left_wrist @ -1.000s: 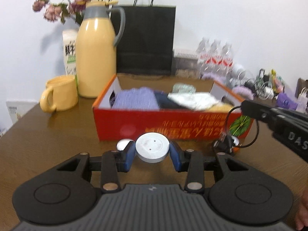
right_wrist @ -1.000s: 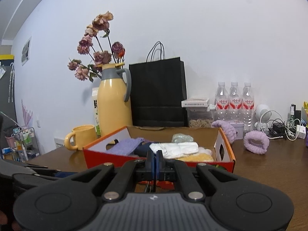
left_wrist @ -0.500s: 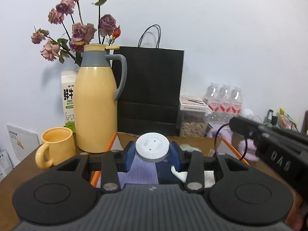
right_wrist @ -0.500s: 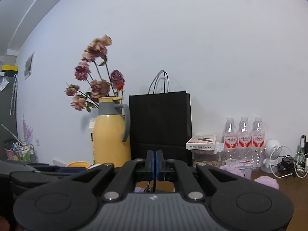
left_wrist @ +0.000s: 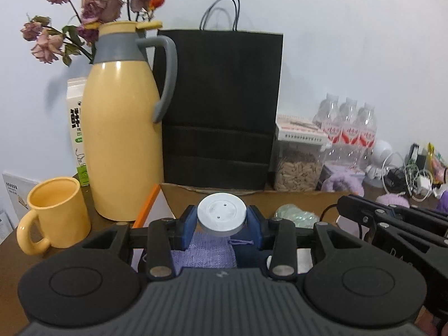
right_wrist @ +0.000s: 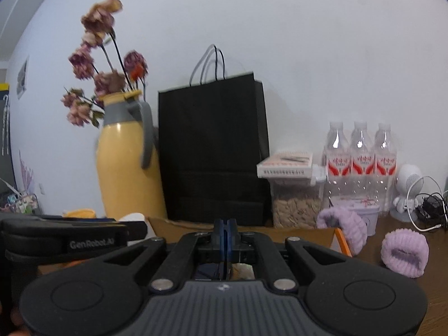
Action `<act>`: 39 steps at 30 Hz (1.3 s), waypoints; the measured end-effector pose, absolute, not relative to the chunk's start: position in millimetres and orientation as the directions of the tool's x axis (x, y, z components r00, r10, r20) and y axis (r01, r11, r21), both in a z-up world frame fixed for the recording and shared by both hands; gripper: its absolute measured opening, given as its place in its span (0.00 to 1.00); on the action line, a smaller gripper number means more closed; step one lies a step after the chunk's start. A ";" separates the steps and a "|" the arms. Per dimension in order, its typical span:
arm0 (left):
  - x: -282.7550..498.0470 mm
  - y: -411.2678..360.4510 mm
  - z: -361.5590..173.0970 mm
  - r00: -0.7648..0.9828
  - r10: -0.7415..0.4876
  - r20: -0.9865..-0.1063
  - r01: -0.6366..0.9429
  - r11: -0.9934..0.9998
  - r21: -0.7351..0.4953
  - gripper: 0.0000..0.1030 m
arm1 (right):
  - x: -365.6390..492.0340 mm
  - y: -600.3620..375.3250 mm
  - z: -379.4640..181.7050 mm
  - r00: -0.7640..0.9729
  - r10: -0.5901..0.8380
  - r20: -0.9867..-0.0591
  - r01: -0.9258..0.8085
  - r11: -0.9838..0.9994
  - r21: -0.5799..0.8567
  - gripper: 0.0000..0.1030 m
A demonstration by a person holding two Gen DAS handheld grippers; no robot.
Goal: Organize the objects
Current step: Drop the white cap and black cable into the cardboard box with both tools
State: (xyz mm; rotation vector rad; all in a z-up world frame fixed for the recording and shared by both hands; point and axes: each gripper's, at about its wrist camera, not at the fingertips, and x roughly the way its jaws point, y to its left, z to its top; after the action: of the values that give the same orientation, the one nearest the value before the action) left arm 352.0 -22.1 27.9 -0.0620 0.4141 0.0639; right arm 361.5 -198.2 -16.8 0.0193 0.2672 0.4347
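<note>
Left gripper (left_wrist: 221, 225) jaws clamp white round puck (left_wrist: 221, 217) above orange box (left_wrist: 147, 205), likely for stowing; right gripper (right_wrist: 224, 228) jaws closed, apparently empty.

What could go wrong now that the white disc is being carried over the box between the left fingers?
The white disc is pinched only at its rim by the left gripper, so it might slip and drop onto the purple cloth in the box. A black cord runs beside the right gripper, close to the left one, and could snag. The yellow jug with flowers stands near the box; a wide swing might knock it.
</note>
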 end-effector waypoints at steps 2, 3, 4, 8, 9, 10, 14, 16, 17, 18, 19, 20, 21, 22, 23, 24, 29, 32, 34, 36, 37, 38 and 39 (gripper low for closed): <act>353.3 -22.8 25.3 0.912 0.048 -0.408 -0.069 0.997 -0.038 0.38 | 366.6 -200.3 -20.2 0.869 0.412 -0.274 -0.407 0.910 0.078 0.01; 354.2 -22.7 24.1 0.910 0.044 -0.411 -0.065 0.997 -0.036 0.39 | 368.7 -200.6 -22.1 0.865 0.410 -0.289 -0.406 0.910 0.077 0.01; 354.6 -22.4 22.3 0.908 0.041 -0.416 -0.061 0.997 -0.035 0.39 | 369.7 -200.4 -23.6 0.863 0.407 -0.301 -0.405 0.911 0.071 0.01; 354.1 -22.0 16.5 0.915 0.059 -0.398 -0.072 0.997 -0.018 0.70 | 370.3 -199.3 -30.4 0.866 0.361 -0.346 -0.386 0.923 -0.003 0.24; 353.7 -21.8 15.8 0.919 0.063 -0.389 -0.074 0.997 -0.014 0.97 | 370.1 -200.1 -31.9 0.865 0.352 -0.357 -0.382 0.924 -0.013 0.50; 351.7 -21.4 14.4 0.926 0.080 -0.370 -0.088 0.996 -0.007 1.00 | 369.4 -201.0 -33.1 0.865 0.346 -0.363 -0.378 0.925 -0.021 0.64; 351.2 -20.5 13.3 0.924 0.106 -0.368 -0.110 0.994 0.011 1.00 | 363.4 -203.6 -35.2 0.885 0.314 -0.344 -0.353 0.934 -0.058 0.98; 351.1 -19.3 12.1 0.921 0.109 -0.375 -0.113 0.994 0.010 1.00 | 362.8 -204.0 -35.0 0.884 0.313 -0.347 -0.353 0.934 -0.056 1.00; 351.4 -18.6 12.0 0.920 0.108 -0.377 -0.113 0.994 0.010 1.00 | 362.2 -203.8 -35.0 0.883 0.313 -0.349 -0.354 0.933 -0.058 1.00; 351.1 -18.5 11.8 0.920 0.108 -0.378 -0.112 0.994 0.010 1.00 | 361.6 -203.5 -35.2 0.883 0.313 -0.349 -0.354 0.933 -0.060 1.00; 350.7 -18.5 11.9 0.919 0.108 -0.378 -0.112 0.994 0.011 1.00 | 360.9 -203.2 -34.9 0.884 0.312 -0.348 -0.354 0.933 -0.061 1.00; 349.7 -18.6 11.5 0.920 0.106 -0.378 -0.110 0.994 0.010 1.00 | 360.4 -203.1 -34.5 0.884 0.313 -0.347 -0.354 0.933 -0.061 1.00; 349.0 -18.5 11.8 0.921 0.102 -0.377 -0.107 0.994 0.008 1.00 | 360.0 -203.3 -34.0 0.884 0.313 -0.346 -0.354 0.933 -0.061 1.00; 347.9 -18.4 12.3 0.922 0.097 -0.376 -0.103 0.995 0.004 1.00 | 359.1 -203.5 -33.4 0.886 0.312 -0.344 -0.353 0.934 -0.061 1.00; 346.8 -18.8 12.9 0.923 0.091 -0.374 -0.098 0.995 -0.001 1.00 | 358.0 -203.9 -32.6 0.887 0.311 -0.340 -0.351 0.935 -0.060 1.00; 346.1 -18.3 13.7 0.924 0.085 -0.372 -0.093 0.996 -0.005 1.00 | 356.9 -204.4 -32.0 0.889 0.310 -0.338 -0.349 0.935 -0.060 1.00; 334.6 -16.1 16.5 0.932 0.062 -0.356 -0.071 0.997 -0.012 1.00 | 343.9 -208.8 -28.9 0.897 0.302 -0.323 -0.339 0.939 -0.062 1.00; 325.0 -12.7 16.7 0.934 0.057 -0.354 -0.069 0.997 -0.021 1.00 | 332.1 -212.2 -27.4 0.902 0.300 -0.311 -0.337 0.939 -0.073 1.00; 316.1 -9.1 16.5 0.938 0.064 -0.342 -0.082 0.996 -0.037 1.00 | 322.8 -215.1 -26.4 0.905 0.300 -0.301 -0.337 0.938 -0.077 1.00; 306.3 -7.3 16.6 0.941 0.057 -0.333 -0.076 0.996 -0.045 1.00 | 313.7 -217.8 -26.5 0.908 0.296 -0.295 -0.333 0.939 -0.082 1.00; 300.9 -6.6 16.7 0.943 0.050 -0.330 -0.069 0.997 -0.045 1.00 | 308.7 -219.5 -26.7 0.910 0.295 -0.292 -0.331 0.940 -0.084 1.00; 296.0 -6.2 16.6 0.944 0.044 -0.326 -0.062 0.997 -0.044 1.00 | 303.3 -221.2 -26.9 0.910 0.294 -0.292 -0.331 0.939 -0.087 1.00; 289.8 -6.0 15.9 0.946 0.036 -0.322 -0.052 0.998 -0.042 1.00 | 298.3 -222.8 -27.5 0.910 0.293 -0.293 -0.331 0.939 -0.089 1.00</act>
State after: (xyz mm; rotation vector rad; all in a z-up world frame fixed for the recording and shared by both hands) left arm 289.8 -6.0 15.9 -0.0505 0.3272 0.0449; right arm 298.3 -222.8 -27.5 -0.1377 0.2804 0.3232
